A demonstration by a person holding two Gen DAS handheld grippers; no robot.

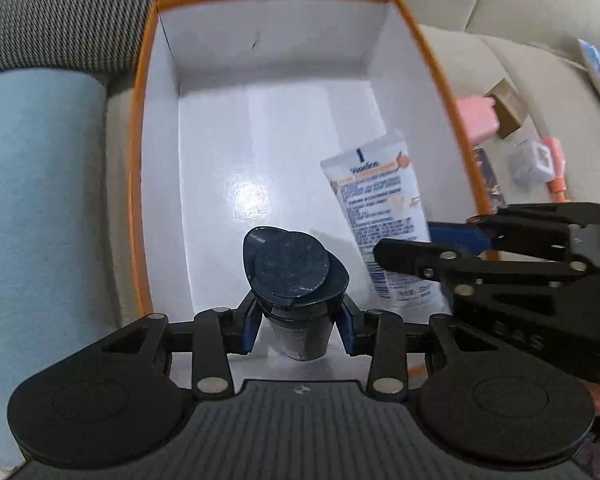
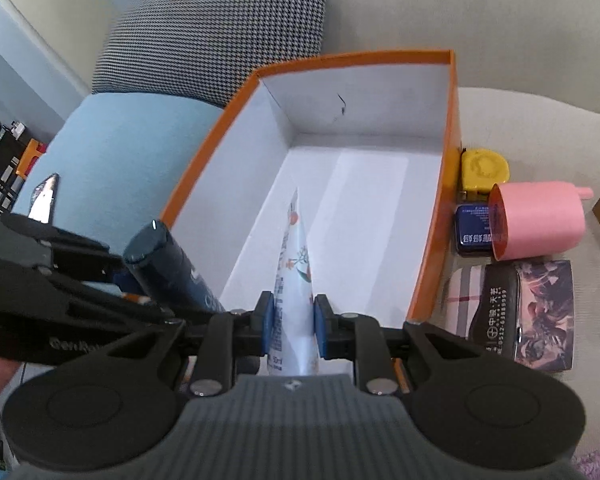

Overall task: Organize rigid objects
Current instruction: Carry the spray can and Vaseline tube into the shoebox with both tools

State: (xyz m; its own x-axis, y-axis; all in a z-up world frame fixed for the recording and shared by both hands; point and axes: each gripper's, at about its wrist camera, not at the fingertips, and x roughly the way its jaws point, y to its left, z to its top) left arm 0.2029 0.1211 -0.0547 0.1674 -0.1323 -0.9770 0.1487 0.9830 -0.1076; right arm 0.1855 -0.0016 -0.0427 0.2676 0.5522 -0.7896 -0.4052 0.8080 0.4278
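Observation:
An orange box with a white inside sits on a beige sofa; it also shows in the right wrist view. My left gripper is shut on a dark blue bottle and holds it over the near end of the box; the bottle also shows in the right wrist view. My right gripper is shut on a white tube with blue print, pointing into the box; the tube also shows in the left wrist view, with the right gripper coming in from the right.
Right of the box lie a pink cup, a yellow round case, a blue tin, a black case and a patterned box. A houndstooth cushion and a light blue cushion sit to the left.

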